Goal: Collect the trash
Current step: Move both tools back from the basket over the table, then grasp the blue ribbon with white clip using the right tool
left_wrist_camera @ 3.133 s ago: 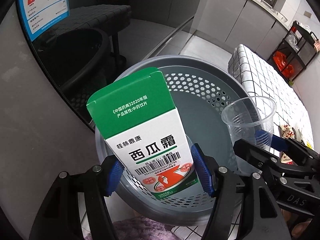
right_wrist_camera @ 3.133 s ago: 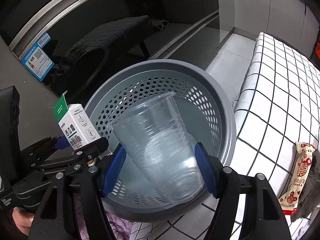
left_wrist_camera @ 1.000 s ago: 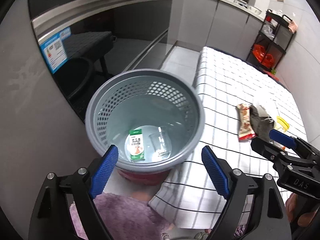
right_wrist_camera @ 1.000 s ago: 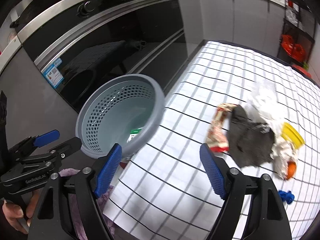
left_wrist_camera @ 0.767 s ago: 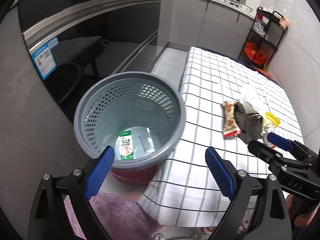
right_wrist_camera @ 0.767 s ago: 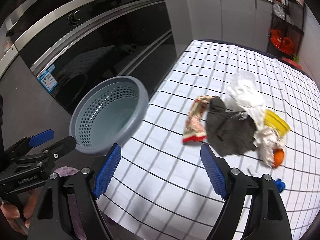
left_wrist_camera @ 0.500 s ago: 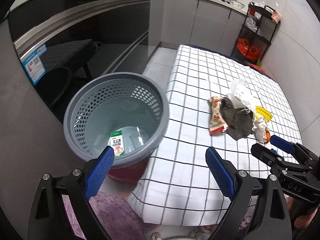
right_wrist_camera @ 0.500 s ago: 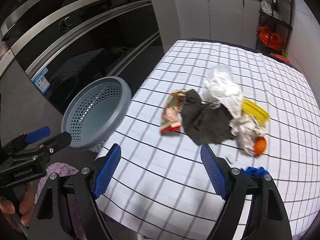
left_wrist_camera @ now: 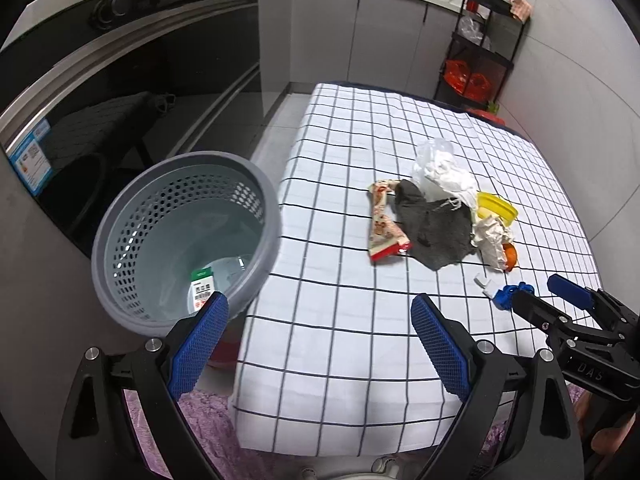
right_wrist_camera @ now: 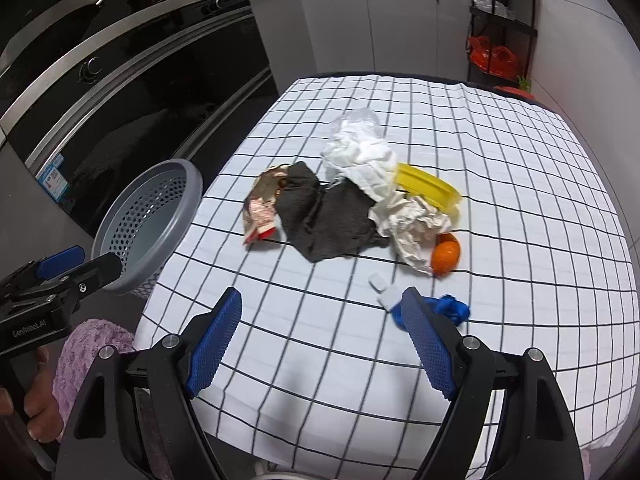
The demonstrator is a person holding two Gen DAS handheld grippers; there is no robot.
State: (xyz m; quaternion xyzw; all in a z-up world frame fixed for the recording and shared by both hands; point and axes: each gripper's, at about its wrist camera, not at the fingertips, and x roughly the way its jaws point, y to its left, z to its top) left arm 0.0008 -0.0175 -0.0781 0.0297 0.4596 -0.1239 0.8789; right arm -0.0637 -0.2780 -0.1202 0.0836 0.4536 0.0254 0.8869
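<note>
Now both grippers empty, jaws wide. Left gripper (left_wrist_camera: 320,334) just widened, nothing between pads. Right gripper (right_wrist_camera: 322,338) angled down over table (right_wrist_camera: 520,160). Trash pile (right_wrist_camera: 344,212) lies ahead, centre of cloth; blue scrap (right_wrist_camera: 450,308) just beside right pad, nearest. Wrapper (left_wrist_camera: 384,224) long axis runs away from left gripper. Bin (left_wrist_camera: 256,176) at left, beside table, box (left_wrist_camera: 202,288) inside.

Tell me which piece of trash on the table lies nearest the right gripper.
The crumpled blue scrap, right beside the right gripper's fingertip; the rest of the pile lies farther up the tablecloth.
</note>
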